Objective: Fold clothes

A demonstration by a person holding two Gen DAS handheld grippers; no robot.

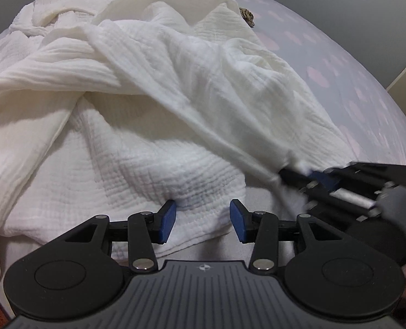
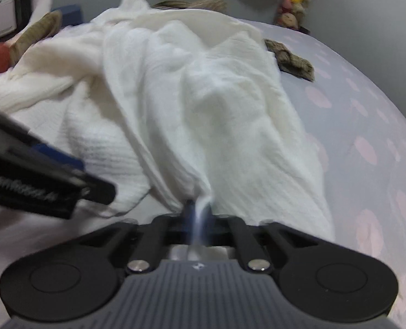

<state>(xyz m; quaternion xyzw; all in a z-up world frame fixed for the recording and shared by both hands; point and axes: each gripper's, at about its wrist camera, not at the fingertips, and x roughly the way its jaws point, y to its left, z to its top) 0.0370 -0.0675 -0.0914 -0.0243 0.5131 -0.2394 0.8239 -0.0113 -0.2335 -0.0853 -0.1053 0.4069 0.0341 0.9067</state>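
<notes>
At the far left, the white garment (image 1: 126, 87) lies crumpled on the bed (image 1: 367, 87), its crinkled cloth bunched in heavy ridges with no clean edge laid out; folding proper is judged not yet begun.

Left-centre, the left hand-held gripper (image 1: 203, 220) hovers just over the near hem of the garment. Its blue pads (image 1: 167, 220) stand well apart with cloth beneath them and nothing pinched: it is released. Its placement suggests it is lined up to take a second hold on that hem.

Further right, the right hand-held gripper (image 2: 198, 208) is clenched on a gathered tuck of the same garment. In the right wrist view the cloth funnels down into the closed jaws; in the left wrist view a taut ridge of fabric runs diagonally from the pile to that gripper. The tension indicates the hold is meant to draw this edge out of the heap so the piece can be spread flat.

At the right margin, a striped brown garment (image 2: 293, 57) lies partly under the white one, toward the far side. The dotted bed cover beyond is bare.

Risk noted: a one-sided pull may drag the whole pile rather than open it.
</notes>
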